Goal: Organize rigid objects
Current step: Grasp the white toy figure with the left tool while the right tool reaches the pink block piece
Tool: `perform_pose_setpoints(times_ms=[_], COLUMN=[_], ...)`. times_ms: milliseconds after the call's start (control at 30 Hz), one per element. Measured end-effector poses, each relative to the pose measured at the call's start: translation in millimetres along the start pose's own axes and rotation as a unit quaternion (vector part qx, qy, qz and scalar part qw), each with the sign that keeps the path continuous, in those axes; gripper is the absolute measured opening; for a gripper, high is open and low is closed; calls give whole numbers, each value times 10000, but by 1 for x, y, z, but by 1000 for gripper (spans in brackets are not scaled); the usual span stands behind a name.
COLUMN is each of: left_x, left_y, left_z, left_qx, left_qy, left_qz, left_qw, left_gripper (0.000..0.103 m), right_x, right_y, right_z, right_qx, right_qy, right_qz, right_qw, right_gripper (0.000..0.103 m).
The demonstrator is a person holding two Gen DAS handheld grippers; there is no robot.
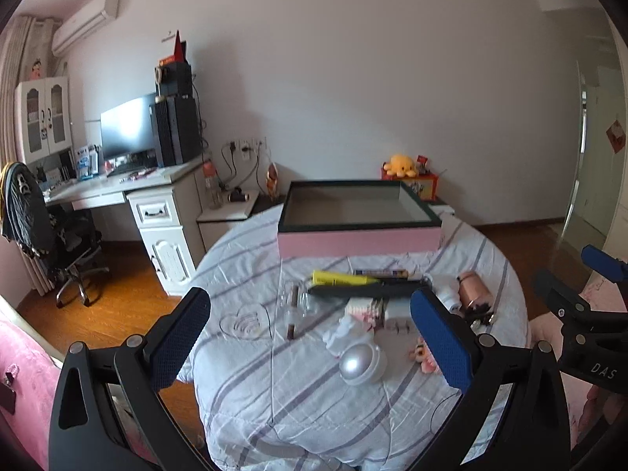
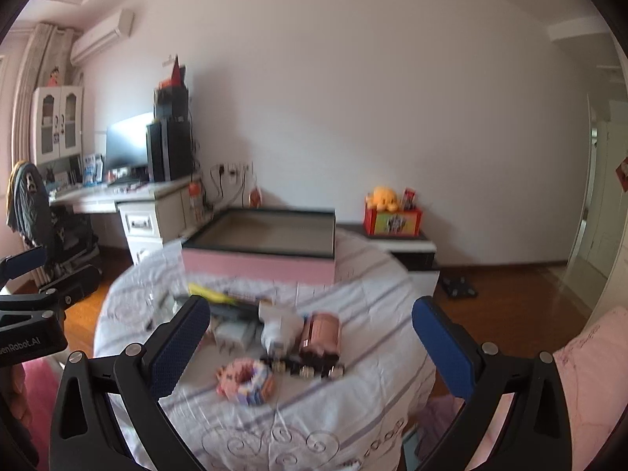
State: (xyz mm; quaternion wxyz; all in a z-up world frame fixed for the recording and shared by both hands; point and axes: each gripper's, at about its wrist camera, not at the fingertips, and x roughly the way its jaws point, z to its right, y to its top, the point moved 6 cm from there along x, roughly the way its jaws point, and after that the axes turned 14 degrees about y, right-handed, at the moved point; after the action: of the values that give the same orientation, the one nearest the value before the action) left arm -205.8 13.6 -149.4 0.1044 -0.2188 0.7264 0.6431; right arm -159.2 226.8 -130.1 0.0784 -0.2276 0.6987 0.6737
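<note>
Right now both hand-held grippers, left [image 1: 310, 337] & right [image 2: 310, 347], hang spread, holding nothing. Silver ball [image 1: 359, 363] lies just ahead betw. left's fingers, so left's nearer; pink box [image 1: 359, 241] waits beyond, w/ clutter between.

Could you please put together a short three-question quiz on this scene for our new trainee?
1. True or false: the pink box already holds some items.
2. Which lies nearest the left gripper: (a) silver dome, (b) yellow tube, (c) copper cylinder?
3. How do the jaws of the right gripper stand?

Key:
1. False; its visible interior looks empty.
2. (a).
3. Wide apart, holding nothing.
</note>
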Motion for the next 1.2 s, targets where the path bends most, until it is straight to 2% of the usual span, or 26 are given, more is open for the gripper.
perform_pose_setpoints(times_ms=[233, 400, 600, 733, 833, 867, 900, 933, 967, 1033, 1200], left_x=[51, 78, 105, 125, 123, 122, 120, 118, 116, 116, 111], left_y=[-40, -55, -67, -87, -87, -86, -84, -83, -82, -83, -85], left_z=[18, 34, 54, 58, 55, 53, 50, 48, 46, 42, 35], left_qx=[172, 263, 370, 433, 375, 364, 360, 374, 378, 434, 427], left_qy=[-17, -81, -233, -384, -535, -605, -666, -753, -827, -909, -955], left_qz=[-720, -1069, -1356, -1837, -1576, -1525, -1448, -1400, -1370, -1377, -1320], left_qw=[9973, 9939, 9898, 9813, 9853, 9858, 9866, 9866, 9864, 9853, 9857], left_gripper=[103, 103, 103, 103, 100, 92, 76, 67, 51, 45, 45], right_x=[46, 65, 74, 79, 81, 81, 83, 84, 86, 90, 103], right_y=[-47, -68, -77, -75, -74, -74, -74, -74, -74, -74, -75], right_z=[12, 22, 25, 25, 18, 15, 10, 6, 3, -3, -21], right_qx=[108, 179, 236, 230, 193, 180, 161, 143, 124, 133, 111], right_qy=[75, 128, 319, 415, 497, 527, 576, 603, 615, 613, 695], right_qz=[-681, -970, -1093, -1042, -1062, -1052, -1086, -1086, -1098, -1134, -1181], right_qw=[9976, 9950, 9932, 9934, 9929, 9929, 9923, 9922, 9920, 9916, 9905], right_gripper=[103, 103, 103, 103, 103, 103, 103, 103, 103, 103, 103])
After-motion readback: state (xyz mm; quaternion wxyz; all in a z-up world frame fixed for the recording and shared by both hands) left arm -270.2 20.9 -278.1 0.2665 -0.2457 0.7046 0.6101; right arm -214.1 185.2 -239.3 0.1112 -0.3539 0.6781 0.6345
